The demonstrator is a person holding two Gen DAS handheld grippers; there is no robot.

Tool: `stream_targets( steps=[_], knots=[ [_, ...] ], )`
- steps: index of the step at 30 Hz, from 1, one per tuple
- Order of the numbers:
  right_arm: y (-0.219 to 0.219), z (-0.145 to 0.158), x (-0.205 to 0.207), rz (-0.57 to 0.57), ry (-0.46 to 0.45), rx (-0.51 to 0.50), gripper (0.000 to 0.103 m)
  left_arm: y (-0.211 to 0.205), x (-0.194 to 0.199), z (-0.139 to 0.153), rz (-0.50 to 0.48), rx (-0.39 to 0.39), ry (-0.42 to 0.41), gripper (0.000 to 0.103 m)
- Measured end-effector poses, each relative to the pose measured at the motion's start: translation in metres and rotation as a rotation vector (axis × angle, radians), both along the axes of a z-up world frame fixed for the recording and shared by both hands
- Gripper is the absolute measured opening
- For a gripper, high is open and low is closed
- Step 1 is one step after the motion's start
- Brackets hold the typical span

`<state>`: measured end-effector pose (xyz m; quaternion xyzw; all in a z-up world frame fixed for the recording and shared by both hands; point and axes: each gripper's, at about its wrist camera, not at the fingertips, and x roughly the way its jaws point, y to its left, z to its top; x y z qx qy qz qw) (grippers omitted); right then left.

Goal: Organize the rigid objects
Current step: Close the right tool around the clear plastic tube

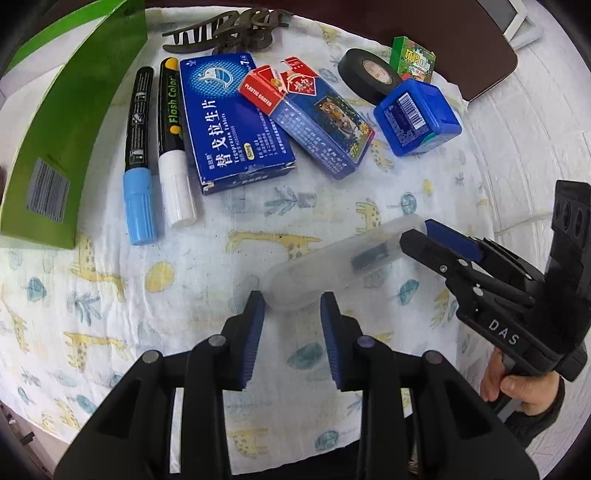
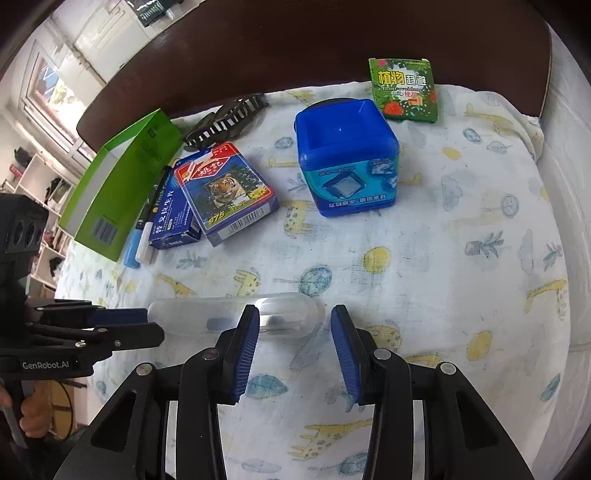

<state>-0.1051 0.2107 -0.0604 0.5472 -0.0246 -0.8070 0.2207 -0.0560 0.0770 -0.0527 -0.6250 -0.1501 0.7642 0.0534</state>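
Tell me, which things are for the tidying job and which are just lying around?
For the job: clear case, blue-capped marker, white-capped marker, blue pill box, card pack, tape roll, blue tub, green packet, hair claw, green box.
Just lying about: giraffe cloth, white frame, shelves.

This looks like a room in a home. The table is covered with a white cotton cloth [image 2: 424, 236] printed with giraffes and leaves. Behind it are a window [image 2: 48, 92] and white open shelves [image 2: 40, 206] filled with household things, next to a white wall.
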Motion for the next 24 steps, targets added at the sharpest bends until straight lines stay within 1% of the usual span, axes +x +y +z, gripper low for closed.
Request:
stream_targets(
  steps=[2, 5, 6, 7, 8, 9, 10, 11, 12, 13, 15, 16, 17, 19, 21, 22, 23, 24],
  knots=[
    [-0.006, 0.002, 0.003, -0.023, 0.008, 0.031, 0.041, 0.005, 0.001, 0.001, -0.006, -0.021, 0.009, 0.03],
    [-0.013, 0.005, 0.013, -0.079, 0.034, 0.095, 0.04, 0.005, 0.003, 0.002, -0.006, -0.009, 0.021, 0.029],
    [-0.017, 0.007, 0.019, -0.075, 0.057, 0.126, 0.039, 0.006, 0.004, 0.003, -0.017, 0.0, 0.028, 0.027],
    [-0.022, 0.008, 0.024, -0.069, 0.073, 0.149, 0.035, 0.01, 0.003, 0.003, -0.041, 0.029, 0.027, 0.017],
    [-0.025, 0.008, 0.028, -0.045, 0.058, 0.102, 0.013, 0.013, 0.004, 0.003, -0.068, 0.048, 0.02, 0.013],
    [-0.027, 0.006, 0.03, -0.015, 0.005, 0.001, 0.011, 0.014, 0.006, 0.004, -0.098, 0.044, 0.026, 0.011],
    [-0.032, 0.003, 0.032, -0.003, -0.025, -0.04, 0.011, 0.018, 0.009, 0.005, -0.118, 0.015, 0.037, 0.004],
    [-0.04, 0.002, 0.034, 0.008, -0.006, 0.005, 0.01, 0.02, 0.011, 0.007, -0.124, 0.002, 0.047, 0.006],
    [-0.046, 0.001, 0.036, 0.002, 0.034, 0.077, 0.01, 0.017, 0.013, 0.008, -0.124, 0.014, 0.047, 0.007],
    [-0.046, -0.001, 0.035, -0.01, 0.041, 0.099, 0.01, 0.012, 0.015, 0.009, -0.114, 0.021, 0.049, 0.01],
    [-0.029, -0.002, 0.032, -0.041, -0.021, -0.012, 0.01, -0.002, 0.017, 0.012, -0.081, -0.007, 0.063, 0.016],
    [-0.019, -0.002, 0.03, -0.058, -0.048, -0.05, 0.01, -0.009, 0.018, 0.013, -0.058, -0.007, 0.063, 0.026],
    [-0.011, 0.0, 0.027, -0.067, -0.056, -0.063, 0.011, -0.014, 0.017, 0.013, -0.041, 0.009, 0.061, 0.031],
    [0.003, 0.006, 0.02, -0.097, -0.034, -0.034, 0.014, -0.019, 0.016, 0.016, -0.03, 0.032, 0.062, 0.031],
    [0.014, 0.01, 0.008, -0.118, -0.021, -0.032, 0.021, -0.015, 0.008, 0.02, -0.03, 0.045, 0.059, 0.032],
    [0.017, 0.009, 0.003, -0.111, -0.025, -0.037, 0.03, -0.01, 0.006, 0.018, -0.038, 0.056, 0.049, 0.032],
    [0.018, 0.007, -0.005, -0.093, -0.039, -0.038, 0.044, -0.004, 0.006, 0.016, -0.042, 0.064, 0.036, 0.032],
    [0.018, 0.004, -0.014, -0.072, -0.054, -0.036, 0.049, -0.001, 0.007, 0.014, -0.041, 0.068, 0.026, 0.032]
  ],
)
